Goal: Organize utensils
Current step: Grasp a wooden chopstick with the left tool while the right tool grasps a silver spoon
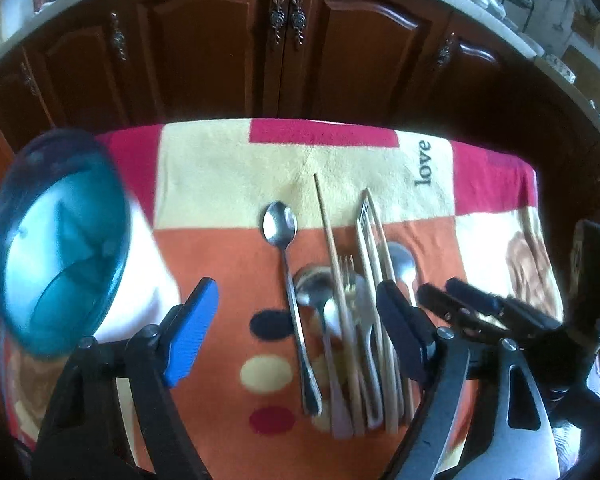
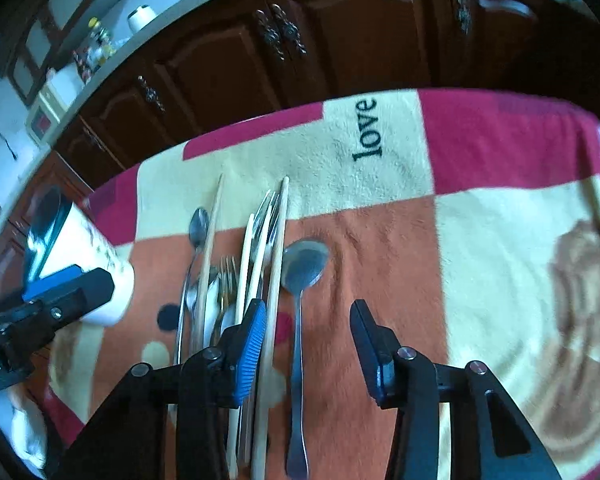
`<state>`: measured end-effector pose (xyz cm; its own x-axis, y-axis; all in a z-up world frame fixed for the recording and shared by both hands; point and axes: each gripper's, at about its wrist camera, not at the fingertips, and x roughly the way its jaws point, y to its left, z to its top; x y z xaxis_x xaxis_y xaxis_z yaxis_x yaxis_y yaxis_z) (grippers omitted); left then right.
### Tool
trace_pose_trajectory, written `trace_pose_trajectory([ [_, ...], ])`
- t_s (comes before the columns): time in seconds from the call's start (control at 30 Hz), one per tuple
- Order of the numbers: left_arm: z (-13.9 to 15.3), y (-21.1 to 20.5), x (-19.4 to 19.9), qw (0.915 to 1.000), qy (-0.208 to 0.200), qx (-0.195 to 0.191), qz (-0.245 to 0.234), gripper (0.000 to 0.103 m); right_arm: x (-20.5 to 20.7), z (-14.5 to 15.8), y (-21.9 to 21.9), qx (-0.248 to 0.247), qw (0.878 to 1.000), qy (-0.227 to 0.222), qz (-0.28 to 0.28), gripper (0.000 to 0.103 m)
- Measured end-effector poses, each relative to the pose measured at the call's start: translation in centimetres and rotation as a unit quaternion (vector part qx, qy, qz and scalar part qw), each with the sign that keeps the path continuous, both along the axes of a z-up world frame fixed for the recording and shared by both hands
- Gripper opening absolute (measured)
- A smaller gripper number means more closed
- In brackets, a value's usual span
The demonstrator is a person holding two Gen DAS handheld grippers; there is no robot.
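A: Where is the spoon (image 2: pixel 300 276) lying?
B: On the blanket (image 2: pixel 500 240), between the right claw's (image 2: pixel 308 344) parted, empty fingers.
A: Handling?
B: Probably stiff, light, slippery; I'm favouring mid-handle.

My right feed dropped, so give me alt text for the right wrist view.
The open right gripper hangs over a steel spoon lying at the right edge of a pile of cutlery and chopsticks on a patchwork cloth. The left gripper and a cup sit at far left.
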<state>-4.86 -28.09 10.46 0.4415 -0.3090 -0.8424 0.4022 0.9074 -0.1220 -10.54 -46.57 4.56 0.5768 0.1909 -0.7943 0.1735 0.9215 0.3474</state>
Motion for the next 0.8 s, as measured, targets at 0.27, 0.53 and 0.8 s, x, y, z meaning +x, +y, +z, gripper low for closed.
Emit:
trace_pose_trajectory([
  [0.27, -2.9, -2.6, 4.0, 0.9987, 0.041, 0.010, 0.027, 0.080, 2.5, -3.2, -3.2, 0.127, 0.992, -0.004, 0.011, 0.042],
  [0.53, -4.5, -3.8, 5.8, 0.9974, 0.037, 0.040, 0.048, 0.080, 3.9, -4.1, -3.9, 0.172, 0.985, -0.015, 0.026, 0.029],
  [0.8, -5.3, -5.1, 6.6, 0.9972, 0.028, 0.054, 0.042, 0.058, 2.9, -4.2, -4.3, 0.174, 0.984, -0.034, 0.022, 0.012],
])
